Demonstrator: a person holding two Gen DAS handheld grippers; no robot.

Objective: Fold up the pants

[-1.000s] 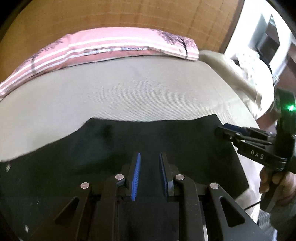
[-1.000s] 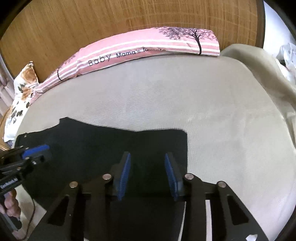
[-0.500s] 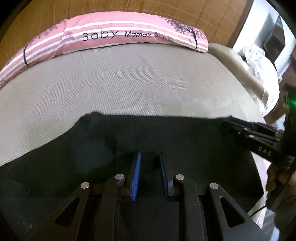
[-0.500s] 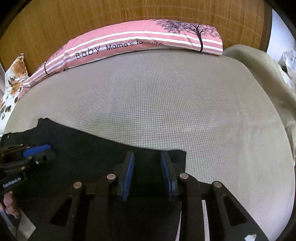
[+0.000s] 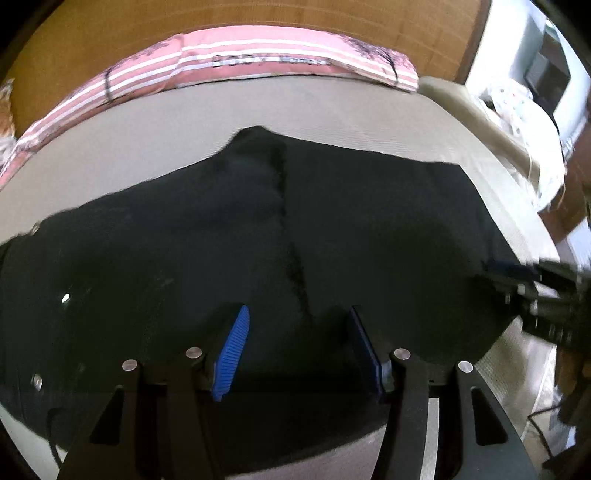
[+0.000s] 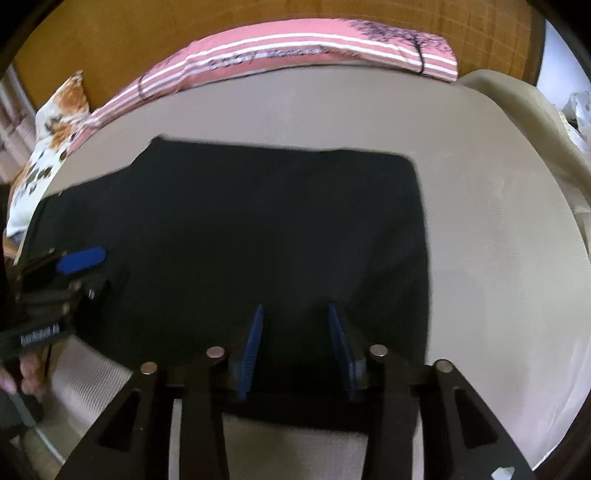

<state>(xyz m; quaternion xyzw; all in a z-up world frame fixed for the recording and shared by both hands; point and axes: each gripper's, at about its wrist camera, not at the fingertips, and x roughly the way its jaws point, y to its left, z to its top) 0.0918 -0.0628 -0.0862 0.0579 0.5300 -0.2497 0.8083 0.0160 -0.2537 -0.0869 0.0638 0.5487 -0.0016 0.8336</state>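
Black pants [image 5: 258, 236] lie spread flat on the beige bed; they also show in the right wrist view [image 6: 258, 229]. My left gripper [image 5: 299, 317] is open above the near part of the pants, with nothing between its blue pads. My right gripper [image 6: 295, 314] is open above the near right part of the pants, also empty. The right gripper shows at the right edge of the left wrist view [image 5: 532, 284]. The left gripper shows at the left edge of the right wrist view [image 6: 66, 269].
A long pink striped pillow [image 6: 295, 51] lies along the wooden headboard [image 6: 147, 33]. A floral pillow [image 6: 48, 144] sits at the far left. A beige blanket [image 6: 524, 110] hangs over the bed's right side. The bed surface [image 6: 498, 258] stretches to the right of the pants.
Both grippers have opened and pulled back toward the near edge. The pants, held up at the near edge before, now lie flat and show more of their length.
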